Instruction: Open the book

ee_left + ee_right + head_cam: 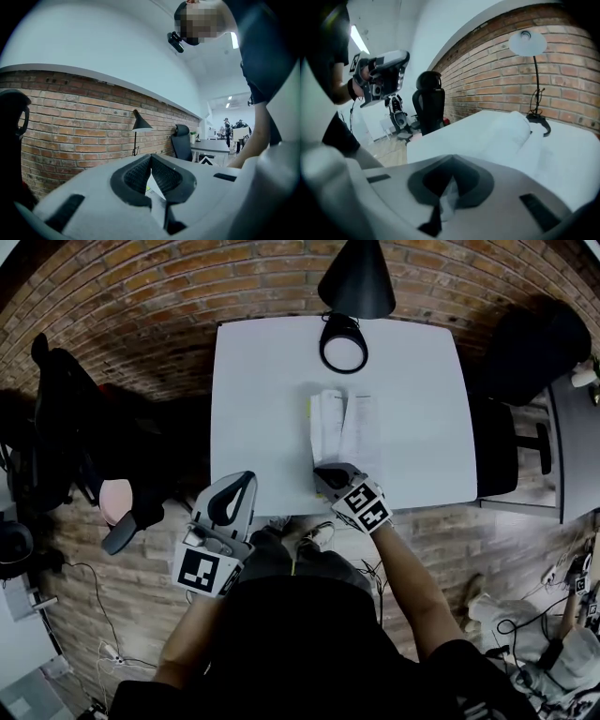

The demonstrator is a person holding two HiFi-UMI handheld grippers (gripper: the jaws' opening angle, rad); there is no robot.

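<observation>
- Table (pixel 253 409): white and square, set against a brick wall (pixel 141 296). It carries the lamp and the book.
- Person (pixel 309 643): dark clothing, at the near edge of the table, with one gripper in each hand.
- Office chair (pixel 539 352): black, off the right side of the table and clear of it.
- Lamp (pixel 356 282): black cone shade on a thin stem. Its ring-shaped base stands at the far edge of the table, in line with the book.
- Book (pixel 342 427): lies open at the middle of the table, spine running away from the person. Pages arch up on both sides of the spine. It is near the lamp base but apart from it.
- Left gripper (pixel 246 479): held off the near left corner of the table, well apart from the book. Jaws clenched, tips meeting, nothing between them.
- Right gripper (pixel 326 472): tilted down at the near edge of the book, tips over the bottom of the pages. Jaws clenched. Something pale shows in the slit behind the tips. Whether a page is pinched there cannot be told.
</observation>
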